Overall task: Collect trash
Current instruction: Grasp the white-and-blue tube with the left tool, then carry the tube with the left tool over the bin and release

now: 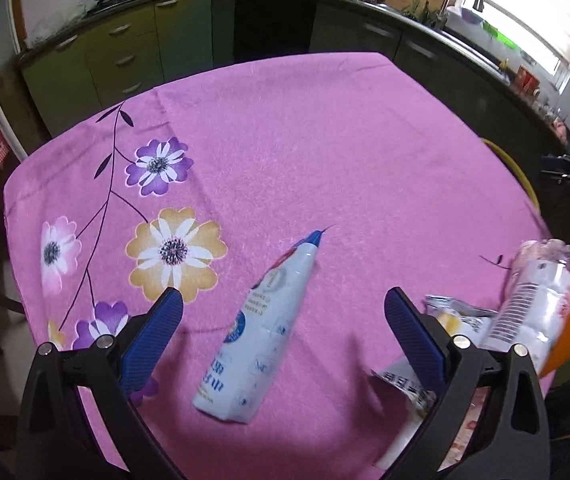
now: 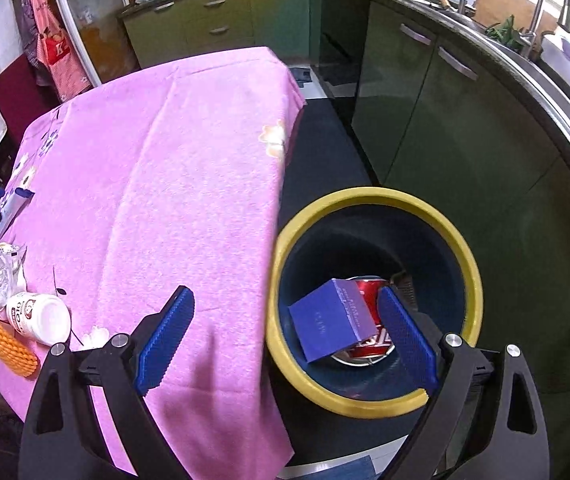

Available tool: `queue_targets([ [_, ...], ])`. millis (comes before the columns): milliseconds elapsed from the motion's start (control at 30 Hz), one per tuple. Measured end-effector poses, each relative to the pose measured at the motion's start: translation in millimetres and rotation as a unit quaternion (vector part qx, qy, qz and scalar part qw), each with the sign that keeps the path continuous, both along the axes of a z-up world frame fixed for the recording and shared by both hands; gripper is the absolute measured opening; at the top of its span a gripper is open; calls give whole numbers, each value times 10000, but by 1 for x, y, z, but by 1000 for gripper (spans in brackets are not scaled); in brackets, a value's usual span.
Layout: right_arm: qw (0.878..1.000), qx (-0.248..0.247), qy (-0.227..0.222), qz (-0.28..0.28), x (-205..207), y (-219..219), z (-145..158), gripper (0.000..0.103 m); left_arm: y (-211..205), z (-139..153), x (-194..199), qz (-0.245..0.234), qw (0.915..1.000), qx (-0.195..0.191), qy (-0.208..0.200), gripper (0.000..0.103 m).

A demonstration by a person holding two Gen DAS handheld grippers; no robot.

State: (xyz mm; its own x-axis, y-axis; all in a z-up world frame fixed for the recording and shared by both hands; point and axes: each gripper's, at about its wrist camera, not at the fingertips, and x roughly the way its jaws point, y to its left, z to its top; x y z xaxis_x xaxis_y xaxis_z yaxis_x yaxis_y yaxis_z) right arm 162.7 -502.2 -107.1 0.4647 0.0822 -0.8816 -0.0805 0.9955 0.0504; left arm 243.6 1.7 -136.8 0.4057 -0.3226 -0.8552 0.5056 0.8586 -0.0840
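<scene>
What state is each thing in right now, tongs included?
Left tongs: open, empty, straddling the tube.
Right tongs: open, empty, above the bin's edge.
Toothpaste tube: lying flat on the cloth, capped.
Clear bottle: lying on its side.
White jar: lying on its side.
Bin: open, holding a blue box and a red can.

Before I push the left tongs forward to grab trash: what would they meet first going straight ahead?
Most likely the white toothpaste tube, lying on the pink tablecloth between the open left tongs. Depth is hard to judge in this fisheye view.
</scene>
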Motion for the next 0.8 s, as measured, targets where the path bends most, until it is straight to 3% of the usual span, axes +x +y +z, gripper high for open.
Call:
queue_targets([
  [67,10000,4,20,40,3,3,-2,92,-1,-3,3,-17,10000,-30,57,91],
  [133,10000,4,27,83,4,6,-4,92,-1,-8,8,-6,9998,-84,161,69],
  [200,9999,-8,24,112,4,7,-4,92,-1,-16,12,64,9996,13,271,56],
  [267,9999,2,12,125,4,8,-3,92,-4,-18,11,25,9998,76,162,54],
  [400,9999,11,26,121,1,9,-3,92,-4,-18,9,-17,9998,143,118,38],
  [533,9999,43,15,134,-2,11,-2,92,-7,-18,6,-47,9998,163,141,31],
  [800,9996,98,-97,233,-8,20,5,92,-5,1,-8,-38,9999,63,-113,27],
])
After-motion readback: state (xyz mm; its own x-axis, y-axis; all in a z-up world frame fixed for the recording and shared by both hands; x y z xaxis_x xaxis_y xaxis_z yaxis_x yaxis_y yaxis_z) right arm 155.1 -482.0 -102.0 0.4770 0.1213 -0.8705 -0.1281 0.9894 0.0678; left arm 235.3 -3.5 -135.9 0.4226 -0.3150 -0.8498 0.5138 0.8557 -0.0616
